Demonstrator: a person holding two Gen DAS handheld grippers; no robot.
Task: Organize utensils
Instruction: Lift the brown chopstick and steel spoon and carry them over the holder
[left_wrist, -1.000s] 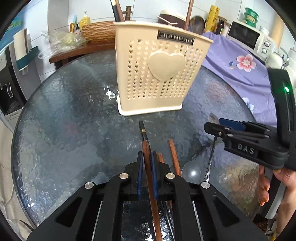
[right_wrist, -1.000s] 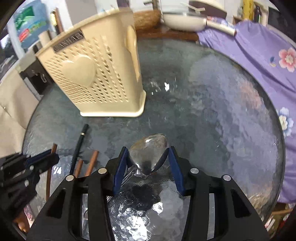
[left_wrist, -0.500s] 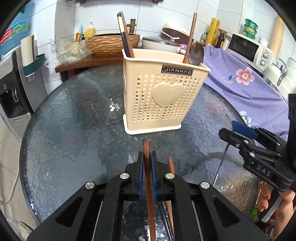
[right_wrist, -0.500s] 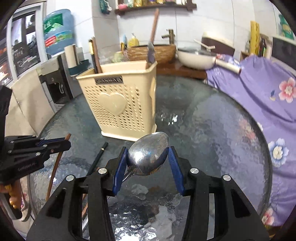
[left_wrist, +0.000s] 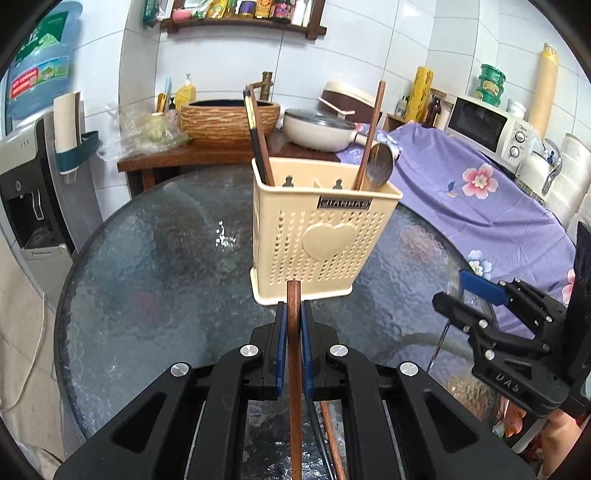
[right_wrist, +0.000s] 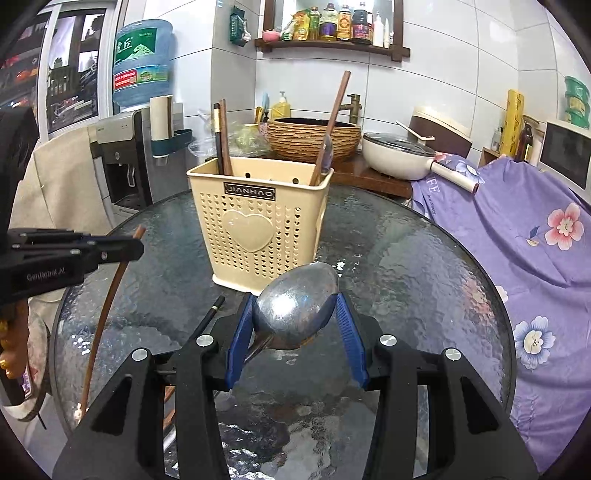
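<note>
your left gripper (left_wrist: 291, 310) clamps a chopstick (left_wrist: 293, 354) pointing at the holder (left_wrist: 321, 243) straight ahead; your right gripper (right_wrist: 295, 314) pinches a spoon (right_wrist: 295, 306).

Upper left of the frame: water bottle (right_wrist: 142, 61) on a dispenser. Top centre: wall shelf (right_wrist: 332, 46) crowded with bottles. Behind the bench: woven basin (left_wrist: 229, 120), lidded white pan (left_wrist: 319, 129). Right side: purple floral cloth (left_wrist: 480, 199) (draped, rumpled), white microwave (left_wrist: 487, 129) beyond it.
</note>
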